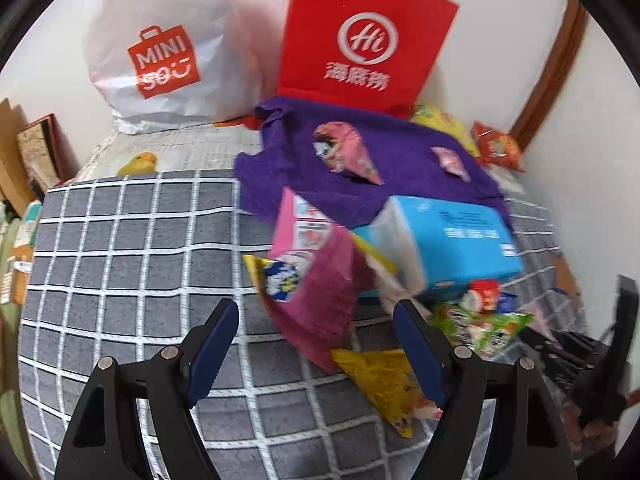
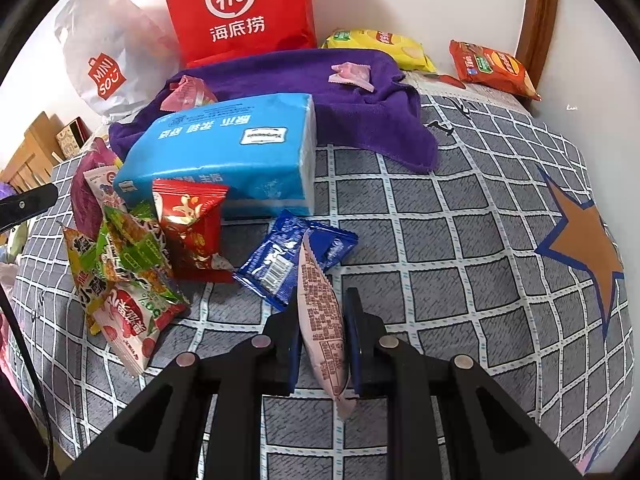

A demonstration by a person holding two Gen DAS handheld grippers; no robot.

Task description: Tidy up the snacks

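My right gripper (image 2: pixel 324 312) is shut on a pink snack packet (image 2: pixel 322 312), held edge-on above the checked bedspread. A pile of snacks lies to its left: a red packet (image 2: pixel 188 228), green packets (image 2: pixel 120 256) and blue packets (image 2: pixel 280 260). Two pink packets (image 2: pixel 352 74) lie on a purple towel (image 2: pixel 304 92). My left gripper (image 1: pixel 316 320) is open and empty, just short of a magenta packet (image 1: pixel 320 296) and a yellow packet (image 1: pixel 384 380) in the same pile.
A blue tissue pack (image 2: pixel 224 152) lies between pile and towel. A red paper bag (image 2: pixel 236 8) and a white Miniso bag (image 2: pixel 108 52) stand against the wall. A yellow chip bag (image 2: pixel 380 46) and an orange packet (image 2: pixel 492 68) lie far right.
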